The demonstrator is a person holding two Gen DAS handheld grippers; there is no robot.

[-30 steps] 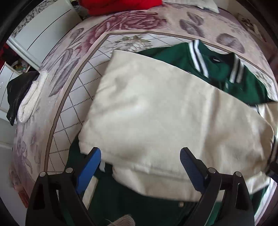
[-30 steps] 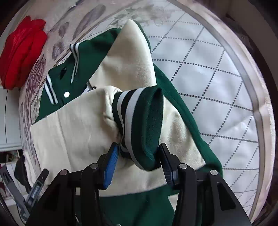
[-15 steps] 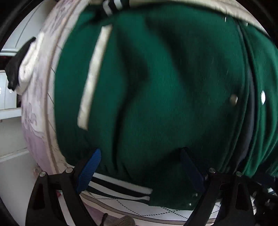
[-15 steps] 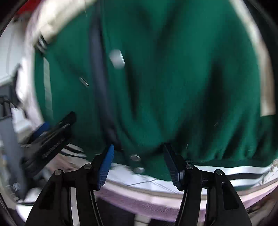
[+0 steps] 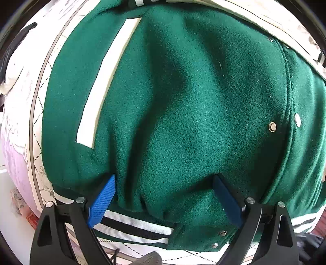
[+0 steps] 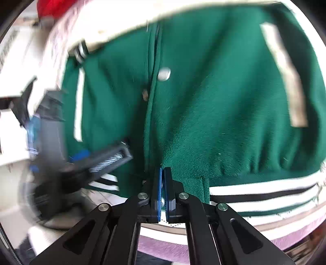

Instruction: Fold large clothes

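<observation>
While pressed together on the near hem fold of the jacket (image 6: 203, 106), right gripper (image 6: 162, 173) pinches green fleece just right of the snap placket, pads nearly touching with a thin layer between. Left gripper (image 5: 163, 193) spread wide, blue pads straddling a bulge of the same cloth at the hem, closed on nothing yet.

Jacket directly ahead of both, spread front-up on the bed (image 5: 38, 114), running away from the near hem to the far collar; long axis near to far, hem band lying left to right across both views. Both grippers at the hem, one to each side of the placket; right one blurred, so exact depth of bite hard to tell. Probable next move, judged from the grip: lift hem and carry it far, toward the collar, once left pads close.

Body: thick, matte green fleece, soft and rumpled, gathered into puckers above the hem (image 5: 132, 226). Hem ribbed and stretchy, striped white, black and green. Pocket welt (image 5: 106, 81) cream, smooth, a slanted narrow strip. Snaps (image 5: 272, 126) round, shiny metal. Cream sleeve material along the far edge. Bed cover quilted, pale, with dotted diamond lines and a pink floral border. Something red (image 6: 55, 8) far left, blurred.
</observation>
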